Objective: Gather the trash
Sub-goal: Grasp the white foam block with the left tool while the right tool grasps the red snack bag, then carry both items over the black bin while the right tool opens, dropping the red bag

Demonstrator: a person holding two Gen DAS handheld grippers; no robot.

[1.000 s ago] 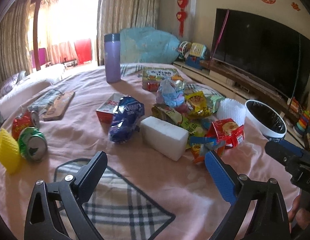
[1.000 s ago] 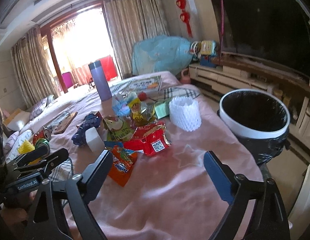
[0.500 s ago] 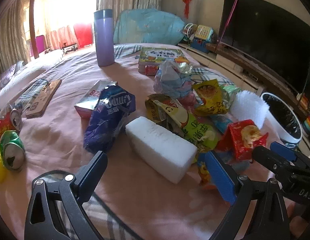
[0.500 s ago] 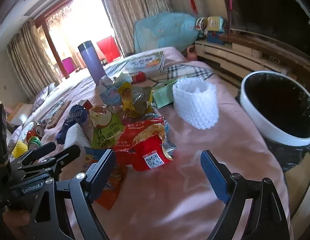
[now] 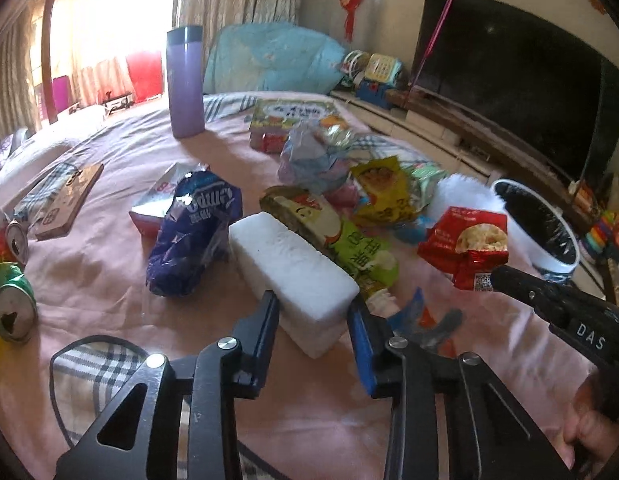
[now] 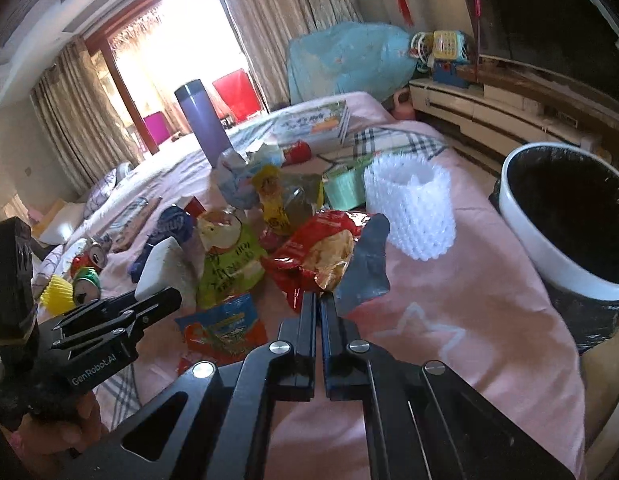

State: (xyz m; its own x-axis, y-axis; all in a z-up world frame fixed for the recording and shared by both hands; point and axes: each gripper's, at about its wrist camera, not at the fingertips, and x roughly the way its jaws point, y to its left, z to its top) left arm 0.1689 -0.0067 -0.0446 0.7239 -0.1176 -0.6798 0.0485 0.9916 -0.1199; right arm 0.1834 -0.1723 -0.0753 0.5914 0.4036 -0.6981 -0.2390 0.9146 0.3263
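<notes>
Trash lies piled on a pink bedspread (image 5: 109,272). My left gripper (image 5: 313,308) is closing its jaws, and its blue pads press both sides of the near end of a white foam block (image 5: 293,264). In the right wrist view the same gripper (image 6: 169,296) reaches in from the left by the block (image 6: 161,264). My right gripper (image 6: 319,296) is shut, pinching the lower edge of a red snack bag (image 6: 317,248). From the left wrist view that bag (image 5: 465,240) hangs at the right gripper's tip (image 5: 497,276). A white-rimmed bin (image 6: 521,216) with a black liner stands off the bed's right edge.
Around the block lie a blue snack bag (image 5: 193,236), a green wrapper (image 5: 349,240), an orange packet (image 6: 221,328) and a white foam net (image 6: 413,208). Crushed cans (image 5: 9,300) sit at the left. A purple bottle (image 5: 185,80) stands behind. The TV (image 5: 509,80) fills the right wall.
Both grippers moved forward and down into the pile. The left jaws closed from wide open onto the foam block; the right jaws shut on the red snack bag.
</notes>
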